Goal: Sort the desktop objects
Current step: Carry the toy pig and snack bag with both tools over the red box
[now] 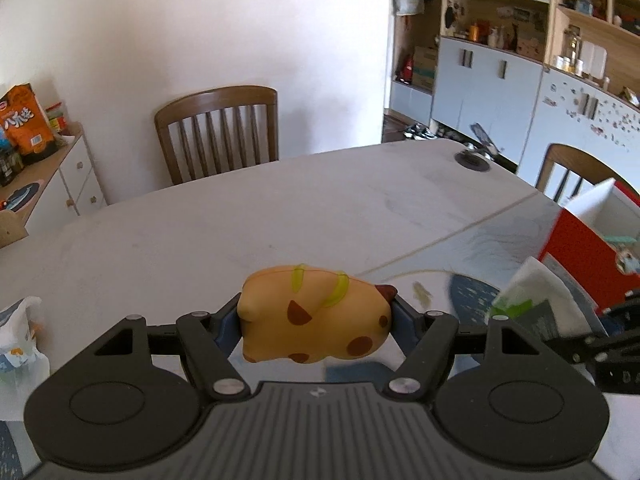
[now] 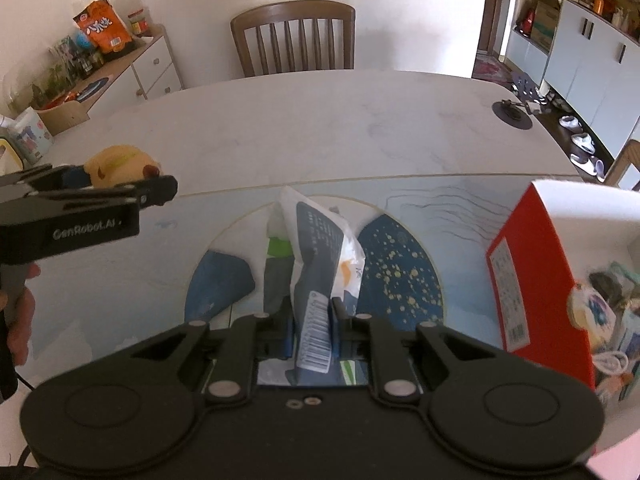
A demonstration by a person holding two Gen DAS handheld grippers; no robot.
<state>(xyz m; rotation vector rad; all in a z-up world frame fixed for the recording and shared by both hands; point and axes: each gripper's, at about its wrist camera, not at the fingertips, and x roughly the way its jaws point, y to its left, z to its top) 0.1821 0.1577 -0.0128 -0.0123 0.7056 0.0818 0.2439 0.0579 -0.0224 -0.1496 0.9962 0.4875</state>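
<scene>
Gripping a yellow brown-spotted squishy toy (image 1: 316,316), left tongs (image 1: 316,320); right tongs (image 2: 312,316) pinch a crumpled packet (image 2: 316,264).

Toy: yellow squishy toy (image 1: 316,316) with brown spots, held lengthwise above the table (image 1: 240,220).
Packet: crumpled white-and-blue packet (image 2: 316,280), upright above the table.

The toy (image 1: 316,320) looks like soft, smooth matt foam or rubber, yellow with brown spots; the packet (image 2: 320,264) is crinkled glossy plastic film; the box (image 2: 536,280) is matt red cardboard, white inside; the table (image 2: 320,128) has a smooth, faintly glossy marble-like top; the chair (image 2: 294,36) is varnished wood; both grippers' frames look matt black plastic with bright metal pins.
</scene>
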